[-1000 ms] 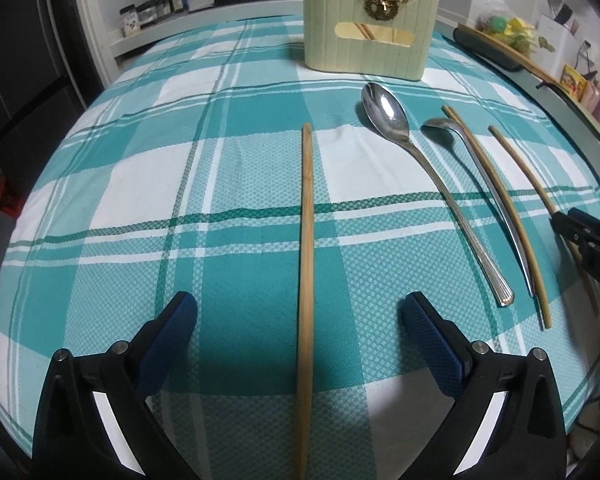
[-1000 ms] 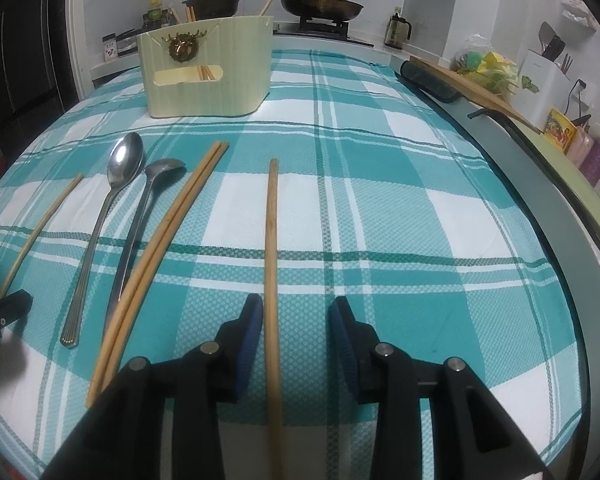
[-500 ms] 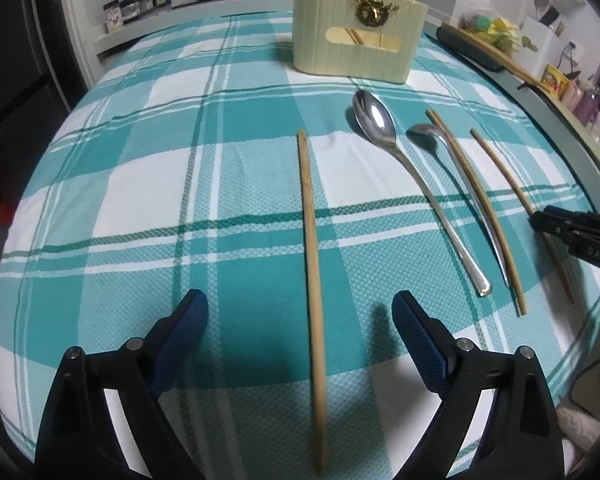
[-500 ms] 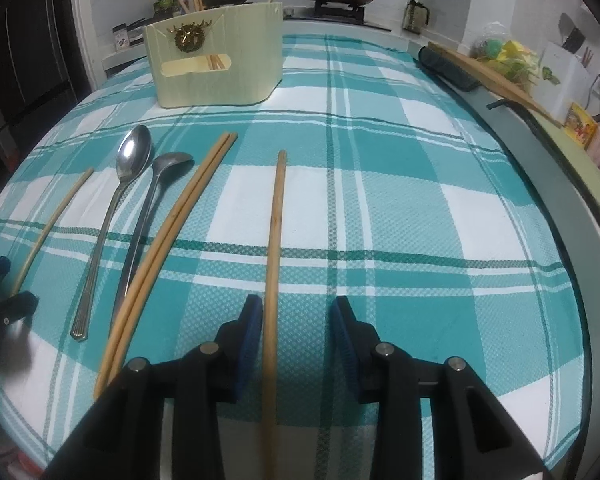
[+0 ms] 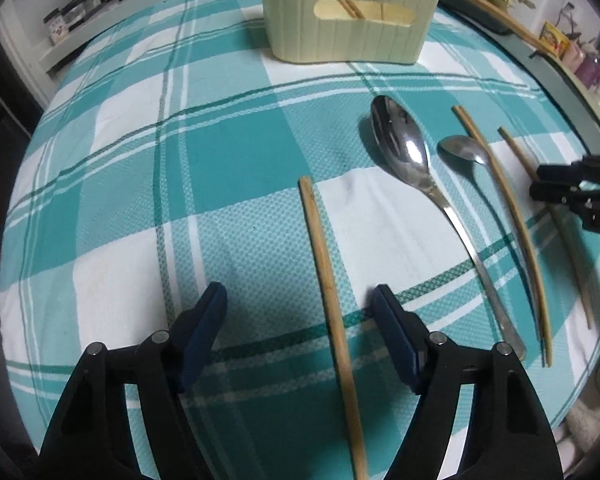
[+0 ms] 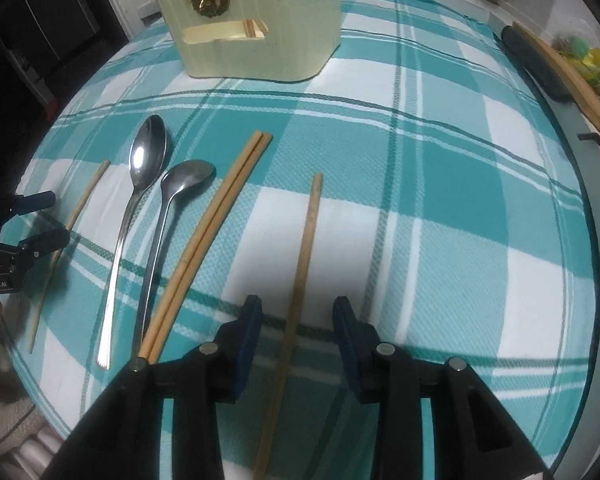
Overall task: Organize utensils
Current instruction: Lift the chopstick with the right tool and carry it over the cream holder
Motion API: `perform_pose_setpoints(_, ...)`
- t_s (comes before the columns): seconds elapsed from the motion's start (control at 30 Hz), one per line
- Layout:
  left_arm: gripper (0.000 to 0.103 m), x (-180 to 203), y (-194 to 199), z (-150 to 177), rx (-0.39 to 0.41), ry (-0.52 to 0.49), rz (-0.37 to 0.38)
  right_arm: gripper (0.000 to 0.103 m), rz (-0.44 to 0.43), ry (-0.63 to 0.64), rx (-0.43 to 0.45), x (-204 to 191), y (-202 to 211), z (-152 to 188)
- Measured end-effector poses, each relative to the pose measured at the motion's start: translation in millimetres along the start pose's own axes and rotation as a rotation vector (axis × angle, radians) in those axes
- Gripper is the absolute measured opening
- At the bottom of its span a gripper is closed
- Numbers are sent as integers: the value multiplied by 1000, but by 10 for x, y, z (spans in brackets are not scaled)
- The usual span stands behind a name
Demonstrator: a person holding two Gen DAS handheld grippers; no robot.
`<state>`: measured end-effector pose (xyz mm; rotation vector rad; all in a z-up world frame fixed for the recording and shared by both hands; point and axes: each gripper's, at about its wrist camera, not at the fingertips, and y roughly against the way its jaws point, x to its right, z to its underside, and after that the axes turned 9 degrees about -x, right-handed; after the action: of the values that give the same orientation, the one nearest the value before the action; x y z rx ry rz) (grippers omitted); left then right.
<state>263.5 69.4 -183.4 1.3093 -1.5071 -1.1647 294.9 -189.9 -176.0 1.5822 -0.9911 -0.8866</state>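
Utensils lie in a row on a teal plaid tablecloth. In the left wrist view my left gripper is open, low over a single wooden chopstick that runs between its fingers. Right of it lie a large spoon, a small spoon, a chopstick pair and another chopstick. In the right wrist view my right gripper is open around that other chopstick, with the pair to its left. A cream utensil holder stands behind and also shows in the right wrist view.
The table's rounded edge curves along the right with a dark roll and wooden board beyond. Jars stand on a ledge at the far left. A stove with pans is behind the holder.
Both grippers moved forward and lower along their chopsticks, toward the holder. The left jaws narrowed somewhat; the right jaws widened slightly. The utensils stayed in place.
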Motion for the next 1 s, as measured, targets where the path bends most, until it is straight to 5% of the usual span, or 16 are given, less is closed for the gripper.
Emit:
perform_pose_setpoints(0.07,63,-13,-14,-65,-13,5,10,32,50,36,12,-60,-39,-166)
perform_pose_setpoints(0.1,52,-11,1,-84,-8,8,7,19,60,34,23,-63,-37,-239)
perform_pose_setpoints(0.13,20,-12,17,-104,-2,6,12,8,56,13,20,-37,-48,-321)
perform_pose_setpoints(0.17,7,-13,17,-125,-5,4,36,7,44,-1,18,-5,-55,-384)
perform_pose_setpoints(0.27,5,-72,45,-142,16,45,57,6,33,-11,42,25,-58,-468)
perform_pose_setpoints(0.37,5,-150,322,-103,118,93,103,6,-41,-56,109,92,100,-415)
perform_pose_setpoints(0.6,5,-213,1388,42,417,104,167,6,-128,-63,428,76,1200,-23)
perform_pose_setpoints(0.77,5,-188,1846,204,566,97,188,7,-99,-31,595,-13,1790,193)
perform_pose_setpoints(1.0,5,-156,1951,312,639,108,217,6,-30,11,724,-255,2094,387)
